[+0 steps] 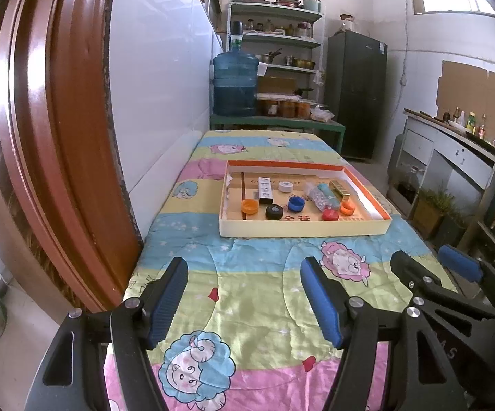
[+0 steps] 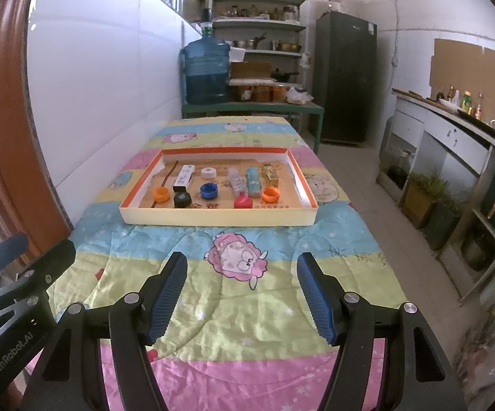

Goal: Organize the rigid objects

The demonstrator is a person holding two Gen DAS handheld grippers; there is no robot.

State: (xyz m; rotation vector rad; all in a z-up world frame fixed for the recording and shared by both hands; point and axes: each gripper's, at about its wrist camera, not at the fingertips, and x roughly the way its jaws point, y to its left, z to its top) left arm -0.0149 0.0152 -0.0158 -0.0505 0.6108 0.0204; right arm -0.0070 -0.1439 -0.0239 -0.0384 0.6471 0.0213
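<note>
Both claws, left gripper [image 1: 244, 299] and right gripper [image 2: 242, 296], spread empty over the quilt [image 2: 247, 274]. Tray [image 2: 213, 217] holds six caps [image 2: 209, 190] and perhaps four small packages, labels unreadable.

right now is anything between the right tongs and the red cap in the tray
Only the tray's near wall. The right tongs hang open over bare quilt, and the red cap sits just behind that wall, so they must go over it.

left gripper [image 1: 244, 303]: black angular linkage arms | ribbed blue pads | round silver screws || right gripper [image 2: 242, 296]: same black frame, blue ribbed pads, silver screws | white "GenRobot.AI" lettering on the left gripper's body
</note>
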